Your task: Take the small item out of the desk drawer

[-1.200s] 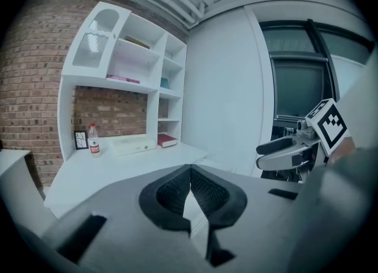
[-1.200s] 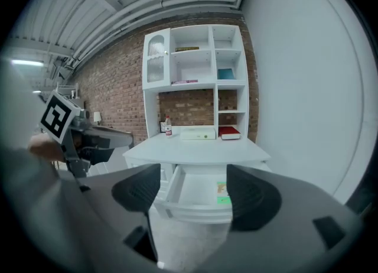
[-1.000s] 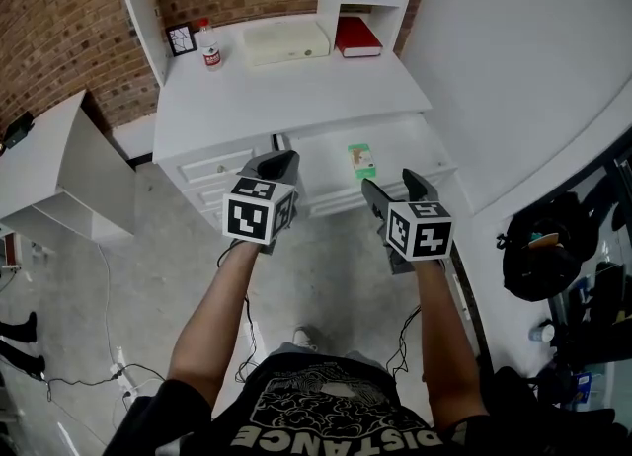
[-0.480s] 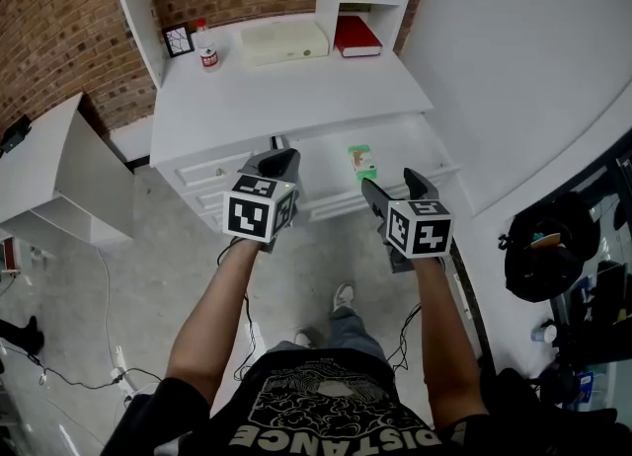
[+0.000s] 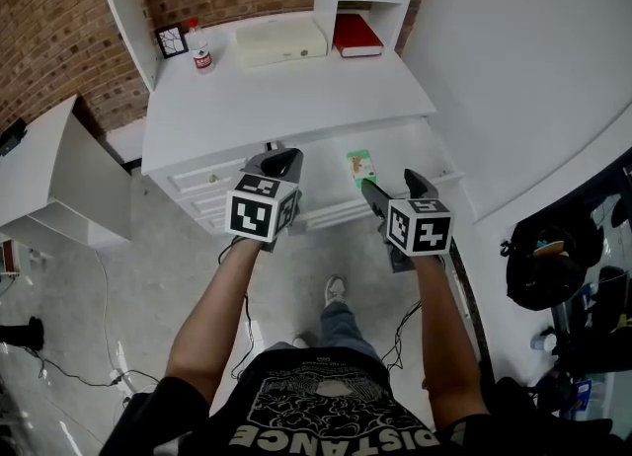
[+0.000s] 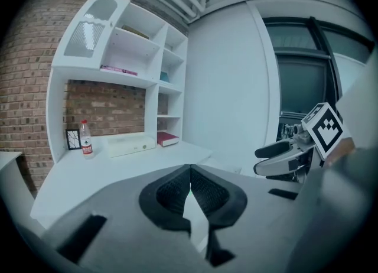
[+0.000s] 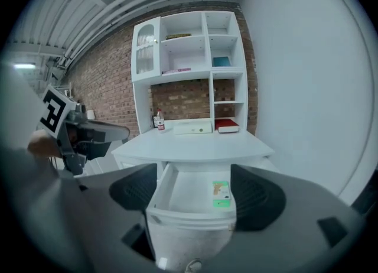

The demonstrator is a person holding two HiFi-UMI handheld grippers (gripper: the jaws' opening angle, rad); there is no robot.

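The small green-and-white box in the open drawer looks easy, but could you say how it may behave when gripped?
The small box looks like thin printed card, so probably light and stiff, though a hard squeeze might dent it. Lying flat on the drawer floor, it should not roll or tip, but may slide on that smooth surface.

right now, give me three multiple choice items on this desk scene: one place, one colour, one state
1. The small green-and-white box lies: A in the open white desk drawer; B on the top shelf; C on the floor.
2. The hardcover book on the white desktop is: A blue; B red; C yellow.
3. The right gripper has its fingers: A shut on the box; B wide apart, empty; C pressed together.

Answers: 1 A, it rests on the drawer's floor. 2 B, its cover is plainly red. 3 B, a wide gap shows between the fingers, with nothing gripped.
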